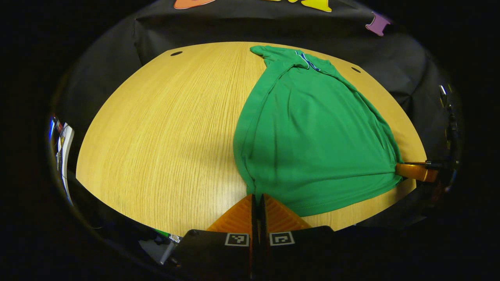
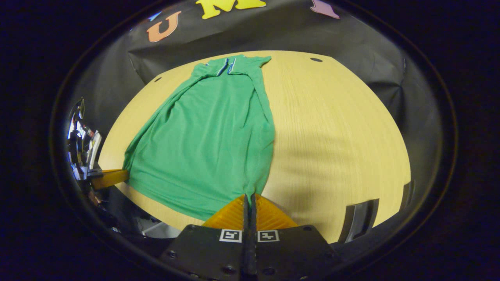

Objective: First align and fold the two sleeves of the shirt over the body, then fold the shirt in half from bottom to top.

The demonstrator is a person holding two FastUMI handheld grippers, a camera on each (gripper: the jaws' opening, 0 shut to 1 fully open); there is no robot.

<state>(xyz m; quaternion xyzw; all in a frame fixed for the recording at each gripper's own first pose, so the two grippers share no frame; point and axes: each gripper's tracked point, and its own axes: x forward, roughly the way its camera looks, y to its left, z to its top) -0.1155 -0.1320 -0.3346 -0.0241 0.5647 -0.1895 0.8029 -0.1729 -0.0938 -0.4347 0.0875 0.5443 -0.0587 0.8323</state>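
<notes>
Left gripper (image 1: 258, 196): its two fingers are pressed together on the near left corner of the shirt's hem, at the bottom of the left gripper view; the cloth gathers into the pinch. It also appears at the far left of the right gripper view (image 2: 125, 175), touching the same corner.

Right gripper (image 2: 249, 195): clenched in the same way on the near right corner of the hem, with the fabric bunching between the fingers. In the left gripper view it appears at the right edge (image 1: 398, 168), meeting the shirt's other bottom corner.

Green shirt (image 1: 312, 140): lies lengthwise on the table, collar at the far end and hem at the near edge. Both sleeves are folded in over the body, so the sides run as long narrow folds from the shoulders down to the two held corners. The hem stretches between the grippers and sags slightly toward the near edge.

Collar (image 2: 228, 65): trimmed with a pale stripe, flat near the far edge of the table.

Wooden table (image 1: 164, 128): light grain, rounded outline, bare on the shirt's outer sides; a small dark hole (image 1: 176, 53) sits near its far corner.
</notes>
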